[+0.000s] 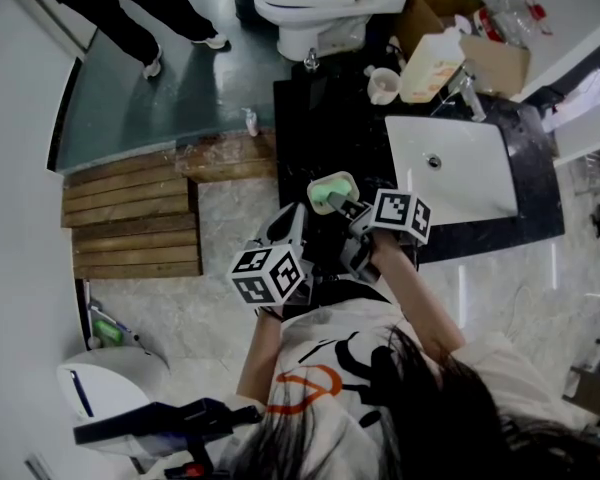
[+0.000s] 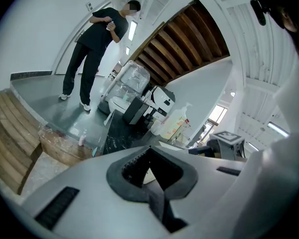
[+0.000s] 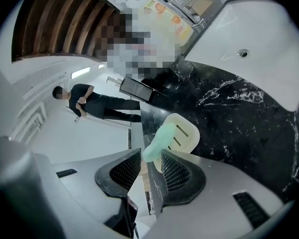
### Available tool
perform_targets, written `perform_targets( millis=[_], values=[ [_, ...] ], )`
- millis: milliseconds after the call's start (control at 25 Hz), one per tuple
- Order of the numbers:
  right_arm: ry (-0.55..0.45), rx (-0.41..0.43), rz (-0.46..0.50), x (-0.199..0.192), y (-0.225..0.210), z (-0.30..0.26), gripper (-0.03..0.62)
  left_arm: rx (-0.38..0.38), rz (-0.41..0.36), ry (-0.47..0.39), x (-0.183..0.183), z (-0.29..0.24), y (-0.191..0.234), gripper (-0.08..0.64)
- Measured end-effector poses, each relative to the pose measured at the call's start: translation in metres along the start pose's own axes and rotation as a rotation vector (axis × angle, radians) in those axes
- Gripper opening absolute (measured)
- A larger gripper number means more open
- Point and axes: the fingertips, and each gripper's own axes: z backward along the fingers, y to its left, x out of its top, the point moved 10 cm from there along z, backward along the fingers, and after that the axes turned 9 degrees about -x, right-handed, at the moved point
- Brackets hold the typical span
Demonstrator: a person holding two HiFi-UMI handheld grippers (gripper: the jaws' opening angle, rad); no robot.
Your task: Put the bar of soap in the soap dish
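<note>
A pale green bar of soap (image 3: 158, 139) sits between my right gripper's (image 3: 151, 156) jaws, which are shut on its lower end. It hangs tilted just over a cream slotted soap dish (image 3: 185, 133) on the black marble counter (image 3: 249, 128). In the head view the soap (image 1: 328, 194) and the dish (image 1: 342, 179) lie at the counter's near left corner, with the right gripper (image 1: 343, 206) at them. My left gripper (image 1: 292, 222) hovers just left of the dish, off the counter. In the left gripper view its jaws (image 2: 149, 156) meet at the tips with nothing in them.
A white sink basin (image 1: 450, 168) is set in the counter (image 1: 310, 118) to the right of the dish, with a tap (image 1: 467, 93), a mug (image 1: 383, 85) and a pump bottle (image 1: 430, 65) behind. A toilet (image 1: 300, 3), wooden steps (image 1: 130, 218) and a standing person (image 1: 130, 8) lie beyond.
</note>
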Motion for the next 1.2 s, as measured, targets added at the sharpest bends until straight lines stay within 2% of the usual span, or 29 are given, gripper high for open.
perform_targets(
  millis=[200,600,1200],
  values=[
    [-0.005,0.014,-0.030,-0.002,-0.003,0.005,0.114,-0.005,0.000,-0.001,0.000,0.001,-0.001,0.002],
    [-0.030,0.026,-0.013,-0.003,0.000,0.009,0.114,-0.013,-0.001,0.001,-0.001,0.004,-0.003,0.002],
    [-0.094,0.050,0.101,-0.011,0.006,0.016,0.112,-0.023,-0.005,0.007,-0.005,0.013,-0.004,0.002]
  ],
)
